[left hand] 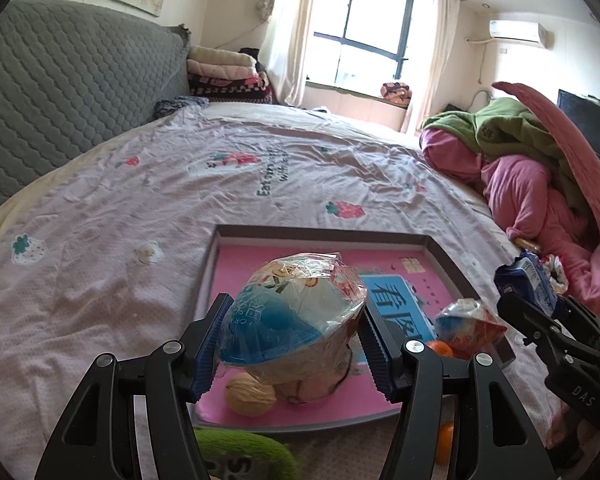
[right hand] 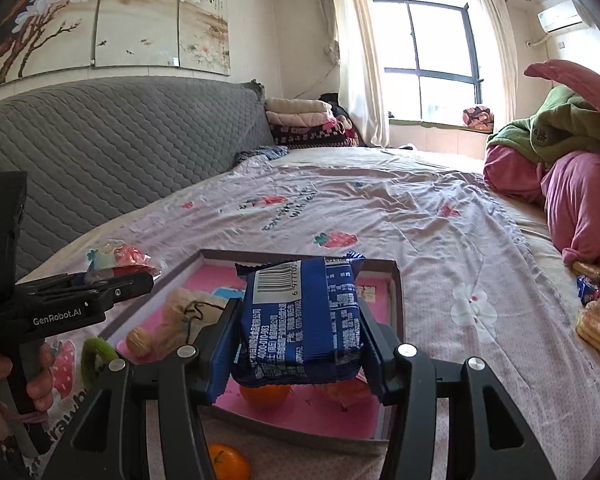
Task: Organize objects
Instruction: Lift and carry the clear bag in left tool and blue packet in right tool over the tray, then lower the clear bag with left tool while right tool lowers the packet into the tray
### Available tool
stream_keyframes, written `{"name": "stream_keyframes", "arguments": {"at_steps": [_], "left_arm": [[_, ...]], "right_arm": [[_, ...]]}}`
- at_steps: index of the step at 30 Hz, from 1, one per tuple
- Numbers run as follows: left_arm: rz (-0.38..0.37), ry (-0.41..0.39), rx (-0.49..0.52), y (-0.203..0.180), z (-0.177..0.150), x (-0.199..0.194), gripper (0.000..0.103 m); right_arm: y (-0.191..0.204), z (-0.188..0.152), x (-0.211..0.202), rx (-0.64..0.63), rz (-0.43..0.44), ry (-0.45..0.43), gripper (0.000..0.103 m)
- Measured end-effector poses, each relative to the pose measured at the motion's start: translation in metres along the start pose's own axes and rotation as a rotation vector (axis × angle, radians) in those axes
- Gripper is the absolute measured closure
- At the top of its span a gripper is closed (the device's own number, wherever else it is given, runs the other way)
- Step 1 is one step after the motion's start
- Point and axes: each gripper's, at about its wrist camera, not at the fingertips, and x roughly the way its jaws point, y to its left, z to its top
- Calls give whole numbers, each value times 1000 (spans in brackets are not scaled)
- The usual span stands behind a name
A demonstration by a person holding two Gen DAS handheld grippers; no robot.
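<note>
My left gripper is shut on a clear-wrapped jelly cup with a blue side, held above the pink-lined grey tray on the bed. My right gripper is shut on a blue snack packet, held above the same tray. In the tray lie a walnut, a beige pouch, an orange and another jelly cup. The right gripper shows in the left wrist view; the left one shows in the right wrist view.
An orange and a green fuzzy item lie on the sheet before the tray. Wrapped snacks lie at the right. Pink and green bedding is piled at the right, a grey headboard at the left.
</note>
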Motion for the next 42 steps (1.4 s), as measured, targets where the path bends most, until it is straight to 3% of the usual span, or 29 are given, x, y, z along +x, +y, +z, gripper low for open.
{"name": "stream_keyframes", "arguments": {"at_steps": [22,34,42], "left_arm": [[4,47,63,-22,-25,23,40],[3,55,70,-26,-26,26,40],[9,71,82,-31,-29,32,40]], "right_arm": [[8,-35,18,-56,-34,110,49],[-19,-38,31,71,-22,176,49],[-21,-38,34,75,-25,189,48]]}}
